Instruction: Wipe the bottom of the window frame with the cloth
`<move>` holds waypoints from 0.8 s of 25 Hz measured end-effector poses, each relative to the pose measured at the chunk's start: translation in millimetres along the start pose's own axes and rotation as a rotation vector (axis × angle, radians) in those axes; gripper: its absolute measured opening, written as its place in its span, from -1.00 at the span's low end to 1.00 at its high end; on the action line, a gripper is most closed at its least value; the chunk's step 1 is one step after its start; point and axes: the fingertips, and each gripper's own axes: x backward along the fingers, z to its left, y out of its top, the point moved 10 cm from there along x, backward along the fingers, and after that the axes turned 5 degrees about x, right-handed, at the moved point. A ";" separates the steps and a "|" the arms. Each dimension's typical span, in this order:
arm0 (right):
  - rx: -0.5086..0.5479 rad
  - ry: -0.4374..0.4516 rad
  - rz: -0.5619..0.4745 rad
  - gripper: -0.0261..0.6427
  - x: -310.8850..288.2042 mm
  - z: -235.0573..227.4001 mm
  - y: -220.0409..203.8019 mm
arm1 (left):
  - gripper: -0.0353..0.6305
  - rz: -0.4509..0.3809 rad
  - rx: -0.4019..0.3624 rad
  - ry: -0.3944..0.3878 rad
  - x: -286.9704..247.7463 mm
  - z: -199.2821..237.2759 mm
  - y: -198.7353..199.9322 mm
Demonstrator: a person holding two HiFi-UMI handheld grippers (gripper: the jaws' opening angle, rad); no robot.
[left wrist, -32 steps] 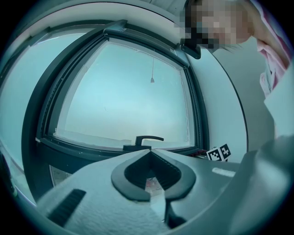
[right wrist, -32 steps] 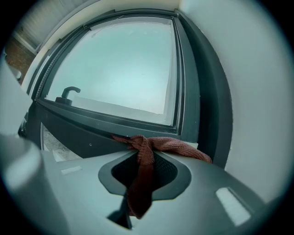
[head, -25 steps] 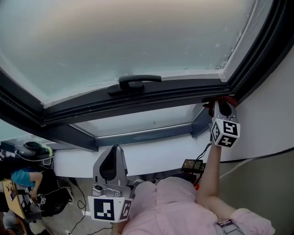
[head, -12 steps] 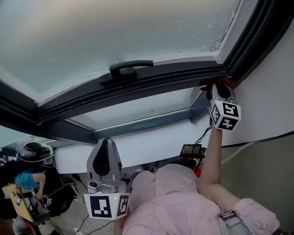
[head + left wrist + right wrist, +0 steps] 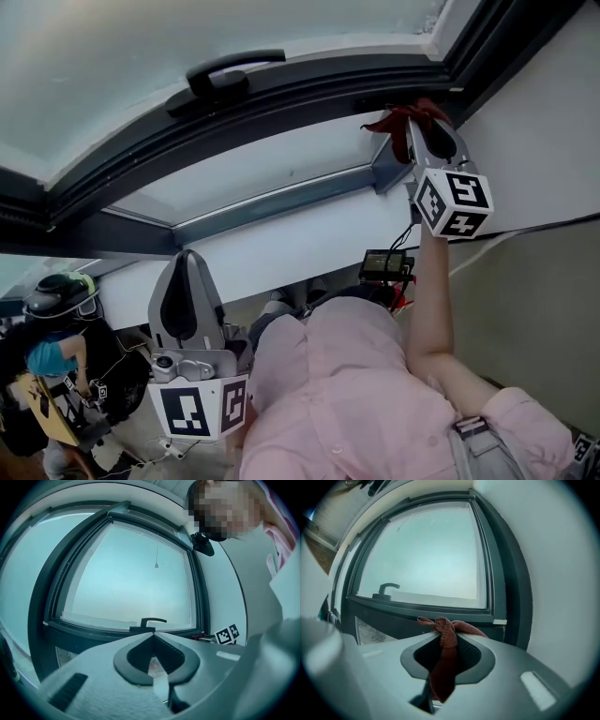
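Observation:
A dark red cloth (image 5: 401, 116) is pinched in my right gripper (image 5: 413, 122), which is shut on it and held up at the right end of the dark window frame's bottom rail (image 5: 281, 98). In the right gripper view the cloth (image 5: 443, 667) hangs down between the jaws, and its bunched end lies against the bottom rail (image 5: 417, 607) near the right corner. My left gripper (image 5: 185, 257) hangs low at the left, far below the window, shut with nothing in it. In the left gripper view the left gripper (image 5: 152, 635) points toward the window.
A black window handle (image 5: 220, 70) sits on the bottom rail, left of the cloth. The white wall (image 5: 534, 122) stands right of the frame. A small black box with cables (image 5: 382, 265) hangs under the sill. A person in a teal shirt (image 5: 47, 358) is at lower left.
The head view has tilted down, so the window sits higher in the picture. The right gripper stays at the frame's right corner, with more of the cloth showing to its left.

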 end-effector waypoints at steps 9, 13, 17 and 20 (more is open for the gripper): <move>-0.087 0.206 0.013 -0.69 77.4 59.1 -11.3 | -0.91 0.098 0.031 0.002 21.2 19.3 -20.9; -0.117 0.187 0.053 -0.69 113.7 72.9 -25.9 | -0.91 0.132 0.032 -0.027 30.7 34.5 -28.0; -0.113 0.093 0.084 -0.69 158.1 88.0 -23.9 | -0.91 0.162 0.024 -0.136 33.9 48.1 -25.6; -0.126 0.029 0.111 -0.69 190.3 109.5 -20.7 | -0.91 0.174 -0.005 -0.228 45.4 52.7 -16.9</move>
